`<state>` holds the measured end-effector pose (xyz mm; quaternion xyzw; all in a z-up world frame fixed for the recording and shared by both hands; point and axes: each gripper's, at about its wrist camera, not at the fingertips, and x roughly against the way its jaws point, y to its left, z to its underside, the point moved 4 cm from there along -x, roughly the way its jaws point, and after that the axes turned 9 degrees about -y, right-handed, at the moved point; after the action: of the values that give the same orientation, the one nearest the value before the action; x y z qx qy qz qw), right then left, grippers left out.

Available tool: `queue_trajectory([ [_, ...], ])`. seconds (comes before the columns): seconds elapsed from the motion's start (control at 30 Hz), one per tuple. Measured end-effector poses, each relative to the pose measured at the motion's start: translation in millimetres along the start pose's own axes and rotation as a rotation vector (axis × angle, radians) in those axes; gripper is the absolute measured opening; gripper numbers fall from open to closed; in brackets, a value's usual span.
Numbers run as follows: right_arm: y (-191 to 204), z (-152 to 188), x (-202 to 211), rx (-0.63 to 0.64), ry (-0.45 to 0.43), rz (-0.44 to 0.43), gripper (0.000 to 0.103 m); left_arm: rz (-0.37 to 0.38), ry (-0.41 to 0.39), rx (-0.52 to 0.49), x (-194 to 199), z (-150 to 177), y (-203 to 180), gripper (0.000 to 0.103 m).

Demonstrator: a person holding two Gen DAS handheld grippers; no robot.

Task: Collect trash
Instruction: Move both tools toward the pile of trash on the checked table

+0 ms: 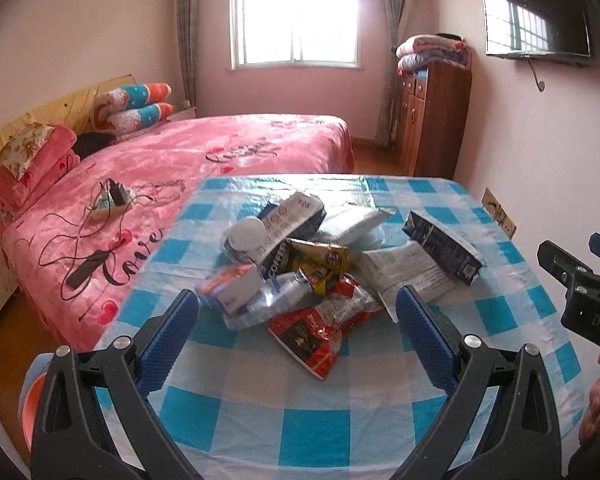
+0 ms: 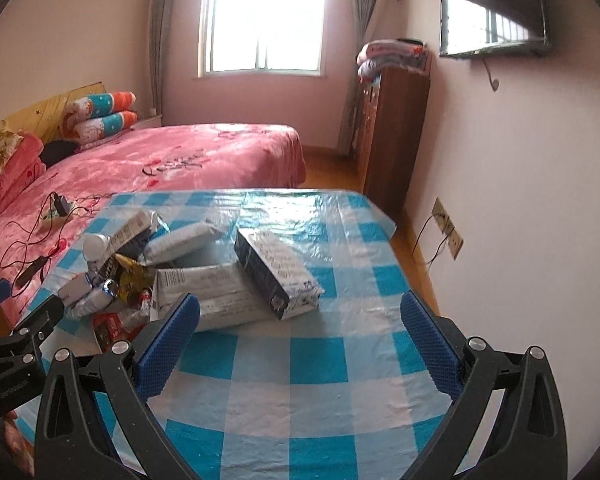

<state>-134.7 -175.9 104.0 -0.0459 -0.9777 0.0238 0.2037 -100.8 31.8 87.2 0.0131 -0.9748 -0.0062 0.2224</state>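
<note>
Left claw (image 1: 296, 316): I am holding it spread wide and empty, low in the left wrist frame, its blue ribbed pads framing the near edge of the pile.
Right claw (image 2: 300, 320): I am also keeping this one wide and gripping nothing, low in the right wrist frame.
Trash: it is lying heaped mid-frame on the blue-and-white checked plastic-covered worktop (image 1: 320, 420): a red crinkled foil snack wrapper (image 1: 320, 330) nearest, a clear crushed plastic bottle (image 1: 268, 300) beside it, a yellow foil sachet (image 1: 320, 258) behind.
Carton: a dark blue rectangular milk carton (image 2: 278, 272) is resting tilted on a flat white printed paper packet (image 2: 216, 296), centre of the right wrist frame.
Bin: I am seeing none for certain in either view.
Risk: the pieces are overlapping, so closing on one could drag neighbours off the worktop's left edge.
Second risk: foil and film look slippery, so a shallow pinch may slide off.
Third risk: both claws are working close together, so they could clash.
</note>
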Motion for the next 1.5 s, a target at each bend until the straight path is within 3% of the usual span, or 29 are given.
queue_trajectory([
  [0.67,3.8,-0.7,15.2,0.021,-0.039,-0.003,0.099,-0.001,-0.059,0.024,19.7,-2.7,11.7,0.099],
  [1.13,2.2,11.7,-3.5,0.014,-0.018,-0.018,0.099,-0.022,-0.037,0.036,7.1,10.4,18.8,0.099],
  [1.23,0.5,18.8,-12.3,-0.002,0.009,-0.058,0.099,-0.024,-0.023,0.02,1.3,16.1,19.5,0.099],
  [1.43,-9.1,51.6,-41.8,-0.11,0.168,-0.21,0.099,-0.009,0.034,-0.012,-15.0,35.3,28.0,0.099],
  [1.5,-12.8,61.8,-49.7,-0.151,0.214,-0.223,0.099,-0.006,0.046,-0.021,-19.4,39.4,31.4,0.099],
])
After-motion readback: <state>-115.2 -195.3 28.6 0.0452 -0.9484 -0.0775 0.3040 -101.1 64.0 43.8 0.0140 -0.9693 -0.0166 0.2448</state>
